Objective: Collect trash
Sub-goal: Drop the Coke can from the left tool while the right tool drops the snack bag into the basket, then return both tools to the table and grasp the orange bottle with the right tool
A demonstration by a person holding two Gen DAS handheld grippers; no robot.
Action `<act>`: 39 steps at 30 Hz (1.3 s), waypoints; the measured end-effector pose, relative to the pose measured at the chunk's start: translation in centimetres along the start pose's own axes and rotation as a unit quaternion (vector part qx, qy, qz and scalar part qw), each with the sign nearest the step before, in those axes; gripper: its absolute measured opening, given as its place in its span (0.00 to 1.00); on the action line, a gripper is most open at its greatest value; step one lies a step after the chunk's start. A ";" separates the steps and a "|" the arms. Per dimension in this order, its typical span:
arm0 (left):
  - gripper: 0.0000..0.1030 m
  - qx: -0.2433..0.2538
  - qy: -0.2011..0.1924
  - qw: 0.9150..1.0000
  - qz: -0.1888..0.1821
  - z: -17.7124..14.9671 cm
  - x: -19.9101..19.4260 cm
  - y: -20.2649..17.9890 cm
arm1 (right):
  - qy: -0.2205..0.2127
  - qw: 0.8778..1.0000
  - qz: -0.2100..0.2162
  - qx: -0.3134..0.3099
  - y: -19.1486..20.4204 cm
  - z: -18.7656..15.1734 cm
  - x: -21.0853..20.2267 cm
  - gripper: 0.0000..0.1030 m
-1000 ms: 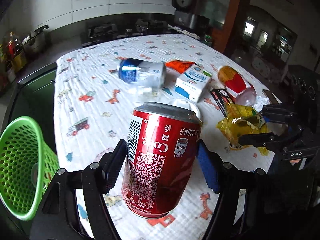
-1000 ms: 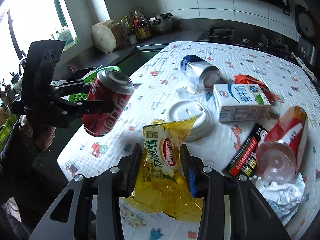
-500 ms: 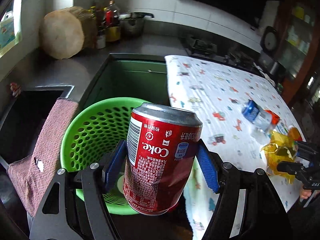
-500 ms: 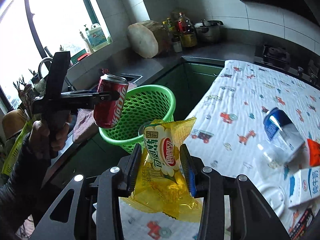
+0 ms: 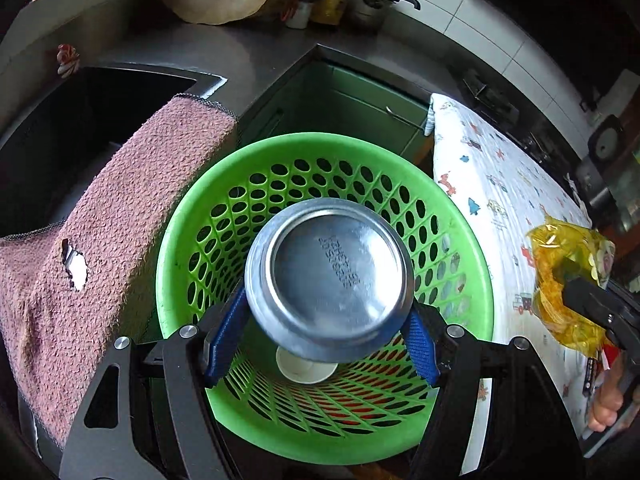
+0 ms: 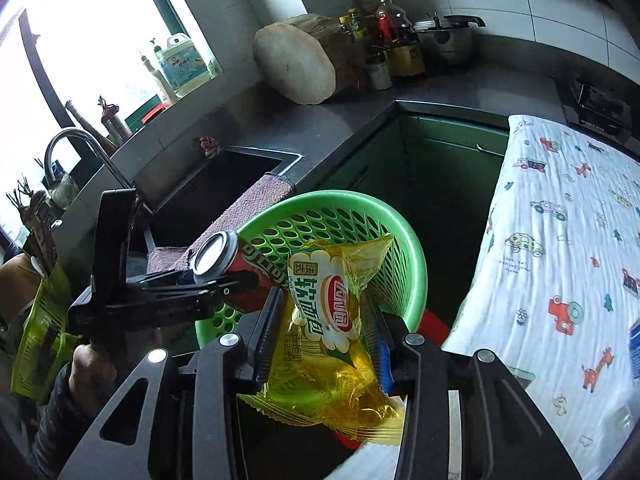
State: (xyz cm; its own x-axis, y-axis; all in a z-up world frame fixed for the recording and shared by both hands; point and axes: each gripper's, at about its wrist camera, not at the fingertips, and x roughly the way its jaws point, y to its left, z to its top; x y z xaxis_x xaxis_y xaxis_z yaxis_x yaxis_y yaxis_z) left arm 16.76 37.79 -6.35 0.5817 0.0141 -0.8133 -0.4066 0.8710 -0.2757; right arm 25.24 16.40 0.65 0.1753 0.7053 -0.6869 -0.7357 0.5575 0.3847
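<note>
Progress looks partial, as far as these views can tell: you have two pieces of trash in the air at the green basket (image 5: 472, 280), and neither has gone in yet. Your left gripper (image 5: 320, 340) is clamped on the red can (image 5: 328, 280), tipped so its silver end faces the camera, right over the basket's mouth; from the right wrist view the can (image 6: 240, 276) lies slanted across the near-left rim. Your right gripper (image 6: 324, 344) is pinched tight on the yellow snack bag (image 6: 332, 320), which hangs just short of the near rim, not yet over the opening. One white round lid or cup (image 5: 306, 368) already lies at the bottom of the basket, with something red showing through the holes beneath, too hidden to name. How much litter is left on the patterned tablecloth (image 6: 560, 240) you cannot judge from here, since only its left part is in view. For room: the basket sits low between the table edge on the right and the counter on the left, where a pink towel (image 5: 100, 240) hangs just beside the rim. The mouth is wide and open, so the can has a free drop. The bag, I think, needs to travel a little farther in, and your two grippers are close together there, so mind they do not knock.
</note>
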 end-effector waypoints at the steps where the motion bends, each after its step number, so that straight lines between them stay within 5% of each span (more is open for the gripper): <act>1: 0.69 -0.003 0.002 1.000 0.000 -0.1 0.1 0.2 | 0.003 1.000 0.001 0.003 0.1 0.3 0.7 0.38; 12: 0.75 -0.007 -0.008 1.000 0.005 -0.6 -1.3 1.4 | 0.027 1.000 0.009 0.011 1.4 1.2 4.8 0.39; 16: 0.77 -0.009 -0.013 1.000 0.006 -0.8 -2.0 1.4 | 0.020 1.000 -0.007 -0.005 1.7 1.0 4.7 0.55; 22: 0.77 0.002 -0.018 1.000 0.007 -1.3 -2.8 0.6 | 0.016 1.000 -0.012 -0.017 1.5 0.8 4.1 0.63; 30: 0.81 0.011 -0.028 1.000 0.001 -1.6 -4.0 -1.0 | -0.004 0.999 -0.024 -0.029 0.9 -1.6 0.2 0.74; 39: 0.85 0.052 -0.038 0.998 -0.015 -2.6 -5.1 -6.2 | -0.047 0.993 -0.106 -0.018 -3.0 -7.3 -8.1 0.84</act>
State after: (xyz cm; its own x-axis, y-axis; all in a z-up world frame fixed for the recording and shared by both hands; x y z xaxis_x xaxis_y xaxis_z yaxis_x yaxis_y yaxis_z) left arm 14.45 31.07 -1.82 0.6455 0.0206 -0.7634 -0.3153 0.9177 -0.2418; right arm 21.25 5.80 0.60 0.3880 0.6121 -0.6890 -0.6985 0.6830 0.2133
